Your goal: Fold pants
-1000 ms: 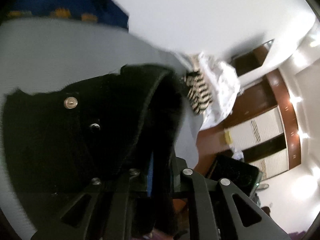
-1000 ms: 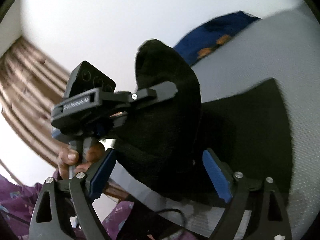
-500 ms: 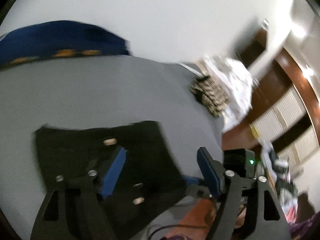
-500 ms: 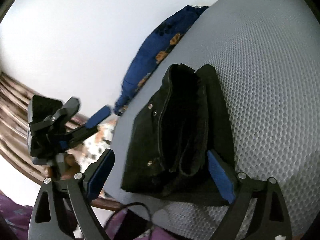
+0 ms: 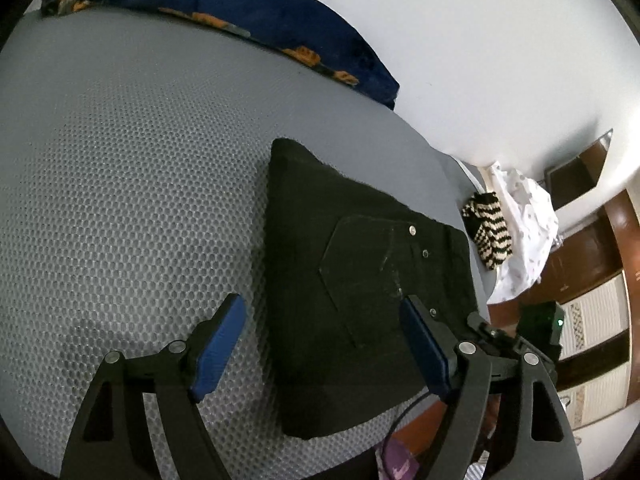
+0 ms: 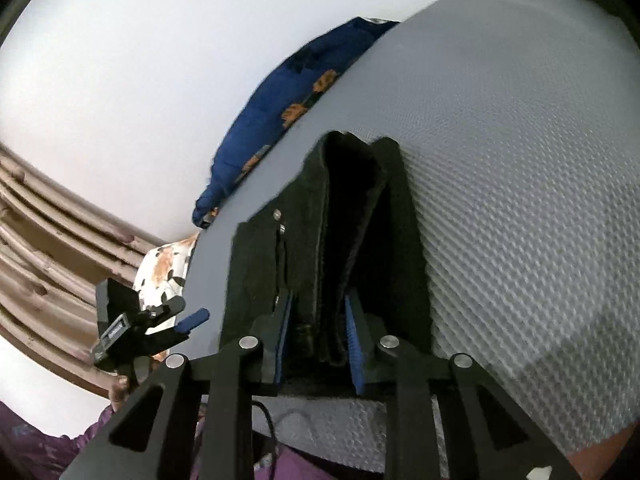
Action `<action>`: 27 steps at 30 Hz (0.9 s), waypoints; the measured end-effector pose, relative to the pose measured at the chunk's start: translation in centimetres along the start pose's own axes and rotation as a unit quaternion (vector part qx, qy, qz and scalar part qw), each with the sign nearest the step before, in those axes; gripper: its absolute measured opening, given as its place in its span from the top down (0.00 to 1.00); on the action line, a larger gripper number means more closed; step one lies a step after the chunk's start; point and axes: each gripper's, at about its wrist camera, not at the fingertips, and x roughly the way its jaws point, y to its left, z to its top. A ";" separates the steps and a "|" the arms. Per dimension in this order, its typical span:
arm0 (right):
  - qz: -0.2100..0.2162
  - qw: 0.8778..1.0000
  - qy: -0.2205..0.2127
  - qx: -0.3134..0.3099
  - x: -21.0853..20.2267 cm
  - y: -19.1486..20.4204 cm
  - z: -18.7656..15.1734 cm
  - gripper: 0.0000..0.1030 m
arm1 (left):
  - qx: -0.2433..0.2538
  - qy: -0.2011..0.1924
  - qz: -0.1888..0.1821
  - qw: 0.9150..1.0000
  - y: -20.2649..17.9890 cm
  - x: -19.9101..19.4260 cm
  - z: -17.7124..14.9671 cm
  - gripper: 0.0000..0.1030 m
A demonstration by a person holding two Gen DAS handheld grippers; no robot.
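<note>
Left wrist: left tool [image 5: 320,344] wide, empty | right tool [image 6: 318,332] closing on pants [image 6: 328,240] edge | mattress [image 5: 132,184] bare beside

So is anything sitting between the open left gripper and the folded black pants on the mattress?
Nothing visible. The left gripper hangs open over the black pants, only bare grey mattress around it. The blue pillow lies far off.

Bare grey mattress [image 5: 132,200] left of & ahead of the left jaws: free. Folded black pants [image 5: 360,280] fill their right half; blue blanket [image 5: 256,8] blocks far edge.
</note>
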 end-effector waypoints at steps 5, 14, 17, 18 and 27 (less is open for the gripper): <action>0.003 1.000 0.009 0.029 1.1 -1.4 0.1 0.75 | 0.057 0.002 0.013 0.998 -1.8 0.9 -0.7 0.23; -0.056 0.992 -0.083 -0.076 -4.9 3.0 1.8 0.69 | 0.097 -0.026 -0.001 0.995 -3.7 1.3 1.0 0.23; -0.015 0.989 -0.073 -0.130 -4.1 5.9 2.6 0.69 | 0.112 -0.038 -0.026 0.993 -4.2 1.7 1.8 0.23; -0.012 0.987 -0.062 -0.145 -3.0 6.7 3.0 0.69 | 0.126 -0.045 -0.028 0.991 -4.6 2.0 2.2 0.23; -0.064 0.994 -0.002 -0.087 3.4 2.6 5.3 0.90 | 0.140 -0.020 -0.008 0.990 -4.0 7.2 5.7 0.23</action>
